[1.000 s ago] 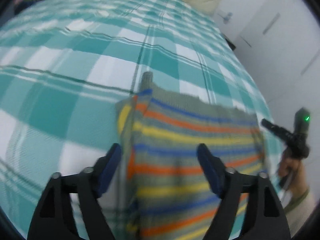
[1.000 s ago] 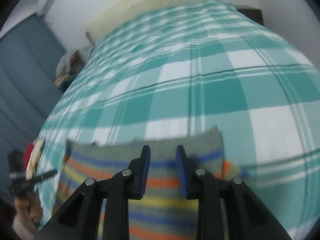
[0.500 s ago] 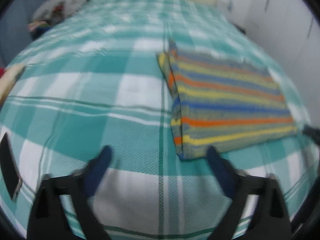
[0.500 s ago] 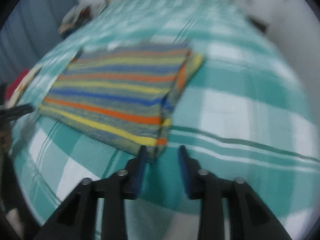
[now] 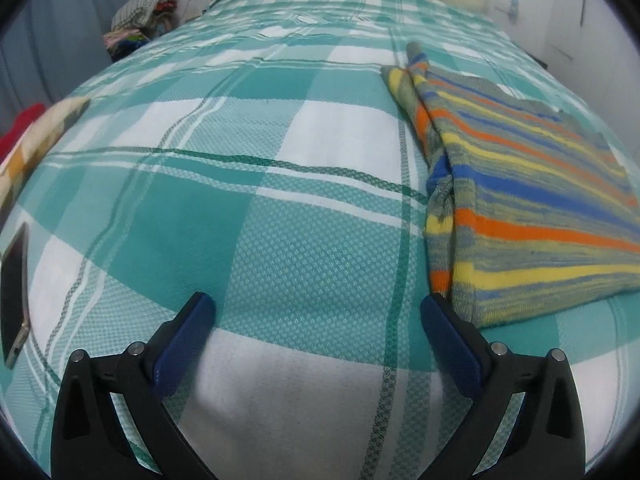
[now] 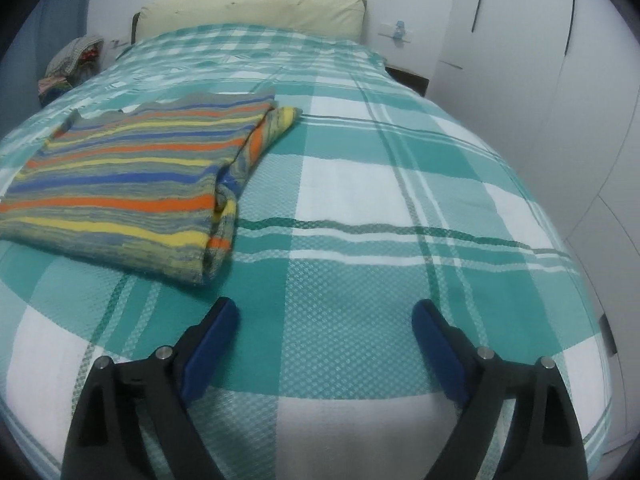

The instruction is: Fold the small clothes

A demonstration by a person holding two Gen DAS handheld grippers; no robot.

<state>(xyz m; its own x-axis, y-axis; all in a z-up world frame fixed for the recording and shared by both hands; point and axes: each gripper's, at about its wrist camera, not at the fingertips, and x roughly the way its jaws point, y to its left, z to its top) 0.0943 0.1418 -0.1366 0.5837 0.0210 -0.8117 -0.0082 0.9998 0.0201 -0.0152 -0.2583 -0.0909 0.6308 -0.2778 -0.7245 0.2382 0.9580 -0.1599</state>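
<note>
1. Left wrist view: the left tool (image 5: 316,312) hangs with its blue pads spread wide and nothing between them, above bare teal-checked bedspread (image 5: 256,184). The folded striped garment (image 5: 532,216) lies flat on the bed to the right, its near left corner just beside the right pad. Its long axis runs along the stripes, from near left toward the far right edge of the picture. A phone (image 5: 16,292) lies at the bed's left edge, and a pile of clothes (image 5: 140,20) sits beyond the far left corner.

2. Right wrist view: the right tool (image 6: 324,320), whose jaws have just been opening, also stands spread and empty over the bedspread (image 6: 400,184). The garment (image 6: 132,184) lies to the left, clear of the pads, a tucked sleeve bulging along its right side.

3. Risk, as a judgement: that loose sleeve edge could spring out or snag on a pad if either tool brushes past, undoing the fold; the phone may slide off if the bedding is tugged.
</note>
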